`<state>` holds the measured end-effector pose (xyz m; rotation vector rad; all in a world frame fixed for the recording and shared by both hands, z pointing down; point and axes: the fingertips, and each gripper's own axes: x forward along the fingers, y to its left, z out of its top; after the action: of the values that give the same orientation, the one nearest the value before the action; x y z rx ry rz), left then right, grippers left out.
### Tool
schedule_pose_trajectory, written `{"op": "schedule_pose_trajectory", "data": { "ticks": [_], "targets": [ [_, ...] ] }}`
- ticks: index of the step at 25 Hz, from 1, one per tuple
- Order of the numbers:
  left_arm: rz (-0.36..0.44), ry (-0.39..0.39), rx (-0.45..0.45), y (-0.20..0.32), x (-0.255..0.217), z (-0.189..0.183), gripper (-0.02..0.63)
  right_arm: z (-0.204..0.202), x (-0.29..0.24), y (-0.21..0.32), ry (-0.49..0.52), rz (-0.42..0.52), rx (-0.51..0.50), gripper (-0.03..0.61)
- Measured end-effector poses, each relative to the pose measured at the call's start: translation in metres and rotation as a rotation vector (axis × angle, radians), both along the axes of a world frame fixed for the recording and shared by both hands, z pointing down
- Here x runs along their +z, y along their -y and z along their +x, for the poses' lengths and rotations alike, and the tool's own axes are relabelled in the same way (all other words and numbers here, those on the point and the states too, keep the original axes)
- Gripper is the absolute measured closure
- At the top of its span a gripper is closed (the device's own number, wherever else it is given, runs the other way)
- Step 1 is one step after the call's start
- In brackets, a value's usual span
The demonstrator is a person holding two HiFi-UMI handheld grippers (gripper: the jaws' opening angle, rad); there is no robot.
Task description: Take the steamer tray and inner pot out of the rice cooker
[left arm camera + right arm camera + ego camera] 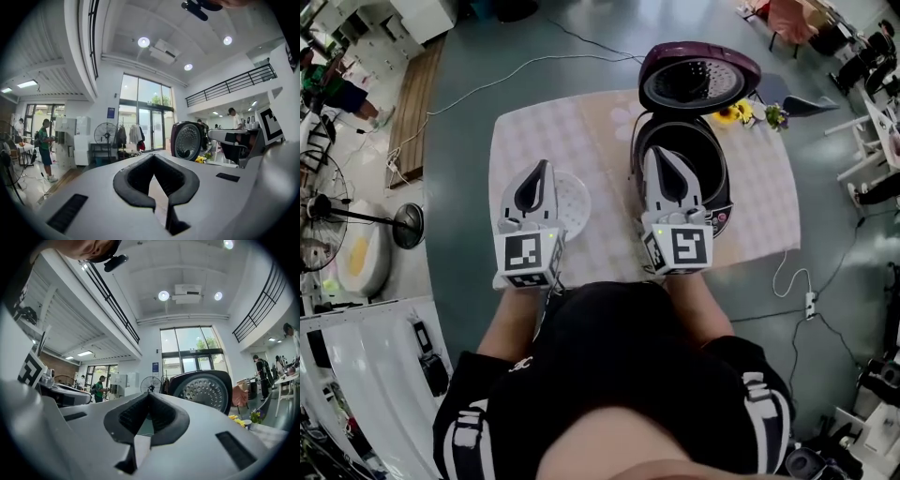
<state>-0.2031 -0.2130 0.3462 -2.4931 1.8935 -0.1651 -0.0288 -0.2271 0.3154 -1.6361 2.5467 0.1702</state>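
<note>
A dark red rice cooker (719, 192) stands open at the right of the table, its lid (698, 80) tipped up and back. Its opening (710, 155) is dark inside with a pale rim. My right gripper (654, 150) hangs over the opening's left half, shut and empty. A white perforated steamer tray (573, 202) lies on the cloth to the left, partly under my left gripper (546, 167), which is also shut and empty. Both gripper views look level across the room: the lid (186, 139) shows past the left gripper (152, 157), and the lid (204, 390) past the right gripper (149, 394).
A pale checked cloth (600, 141) covers the small table. Yellow flowers (729, 114) stand behind the cooker on the right. A white cable (787, 272) hangs off the table's right side to a power strip on the floor. A standing fan (356, 220) is far left.
</note>
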Motion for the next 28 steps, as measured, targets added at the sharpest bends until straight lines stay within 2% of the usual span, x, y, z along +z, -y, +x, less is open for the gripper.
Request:
{"op": "schedule_pose_trajectory", "data": {
  "ticks": [7, 16, 20, 23, 28],
  "targets": [
    [-0.025, 0.006, 0.015, -0.008, 0.003, 0.077, 0.609, 0.082, 0.000, -0.003, 0.019, -0.023, 0.029, 0.578],
    [-0.036, -0.008, -0.028, -0.010, 0.008, 0.157, 0.609, 0.169, 0.010, -0.005, 0.009, -0.054, 0.005, 0.579],
    [-0.052, -0.028, -0.041, -0.008, 0.005, 0.177, 0.609, 0.192, 0.006, -0.002, -0.002, -0.067, 0.000, 0.579],
    [-0.053, -0.004, -0.024, -0.003, 0.001, 0.186, 0.609, 0.205, 0.003, 0.002, -0.003, -0.054, 0.020, 0.579],
    [-0.048, 0.010, -0.010, 0.009, -0.005, 0.185, 0.609, 0.214, 0.009, 0.014, 0.017, -0.065, 0.052, 0.579]
  ]
}}
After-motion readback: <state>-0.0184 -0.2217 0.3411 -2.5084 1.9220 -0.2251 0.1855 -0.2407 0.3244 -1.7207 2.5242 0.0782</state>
